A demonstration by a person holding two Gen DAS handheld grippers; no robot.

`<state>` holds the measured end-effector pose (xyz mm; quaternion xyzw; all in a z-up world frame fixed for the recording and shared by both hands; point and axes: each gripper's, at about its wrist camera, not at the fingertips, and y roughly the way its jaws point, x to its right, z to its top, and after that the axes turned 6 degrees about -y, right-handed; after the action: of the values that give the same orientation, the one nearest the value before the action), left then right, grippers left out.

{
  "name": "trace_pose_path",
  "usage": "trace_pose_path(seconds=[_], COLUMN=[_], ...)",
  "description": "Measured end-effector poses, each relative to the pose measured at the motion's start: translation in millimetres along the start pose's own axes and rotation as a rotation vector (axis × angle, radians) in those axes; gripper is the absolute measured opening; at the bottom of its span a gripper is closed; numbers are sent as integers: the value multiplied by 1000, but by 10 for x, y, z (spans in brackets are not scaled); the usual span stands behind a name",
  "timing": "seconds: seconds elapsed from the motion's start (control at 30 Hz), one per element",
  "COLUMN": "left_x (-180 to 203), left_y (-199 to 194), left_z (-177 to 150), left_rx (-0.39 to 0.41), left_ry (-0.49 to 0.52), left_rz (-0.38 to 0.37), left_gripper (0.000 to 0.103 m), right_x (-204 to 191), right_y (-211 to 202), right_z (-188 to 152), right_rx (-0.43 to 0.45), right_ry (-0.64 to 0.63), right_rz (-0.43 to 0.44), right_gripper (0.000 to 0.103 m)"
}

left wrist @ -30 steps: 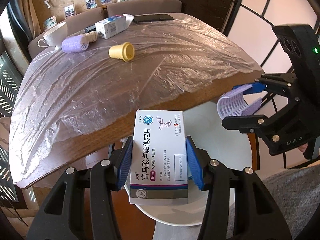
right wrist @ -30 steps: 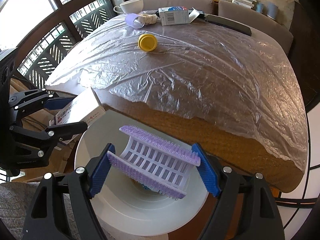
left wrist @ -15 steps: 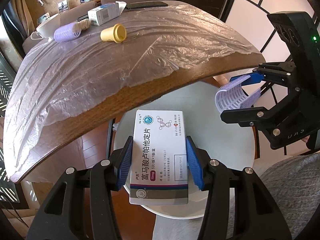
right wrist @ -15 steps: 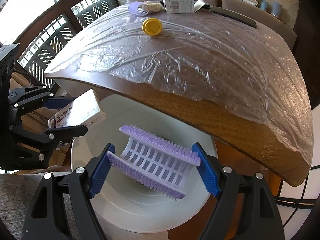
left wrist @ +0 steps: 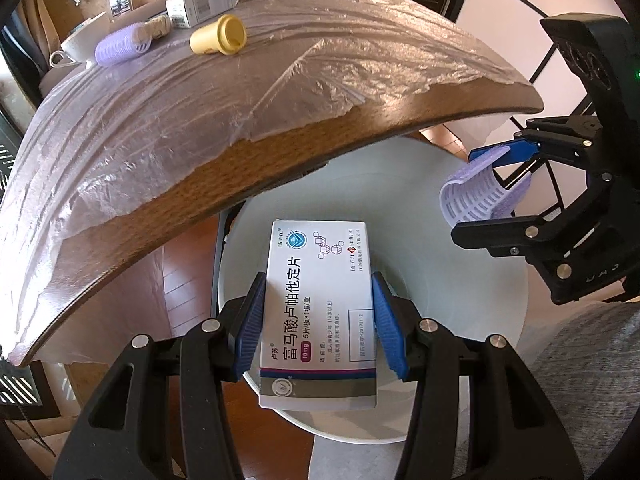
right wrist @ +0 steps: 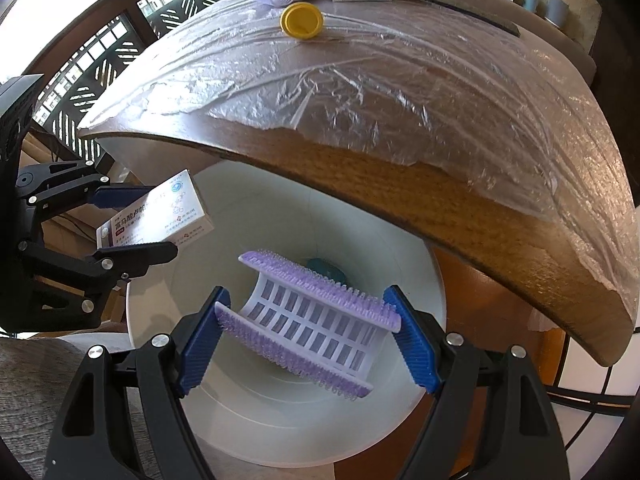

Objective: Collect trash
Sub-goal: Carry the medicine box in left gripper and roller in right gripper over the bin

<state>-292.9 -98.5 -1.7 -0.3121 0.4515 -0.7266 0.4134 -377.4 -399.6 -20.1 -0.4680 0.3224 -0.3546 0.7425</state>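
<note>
With our left claw pinching the box and right claw pinching the curler, we should release both squarely over the bin.

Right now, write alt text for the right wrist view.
The right gripper holds a purple hair roller half over a white bin beside a plastic-covered wooden table. At left, the left gripper holds a medicine box over the bin's edge.

Sharp, bright daylight from the windows, glare on plastic sheet, fisheye-bent edges.
</note>
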Motion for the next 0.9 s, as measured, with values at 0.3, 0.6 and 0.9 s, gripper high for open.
trace_pose_path(seconds=[0.3, 0.6, 0.9], left_x=[18, -8, -38], left_y=[207, 389, 530], left_z=[33, 44, -5], left_rx=[-32, -51, -66], left_ry=[12, 13, 12], left_rz=[9, 24, 37], left_gripper=[52, 52, 52], right_x=[3, 11, 31], right_y=[140, 242, 321], right_z=[39, 30, 27], right_rx=[-26, -42, -57], right_ry=[-4, -10, -10], right_rz=[3, 7, 10], right_gripper=[78, 78, 78])
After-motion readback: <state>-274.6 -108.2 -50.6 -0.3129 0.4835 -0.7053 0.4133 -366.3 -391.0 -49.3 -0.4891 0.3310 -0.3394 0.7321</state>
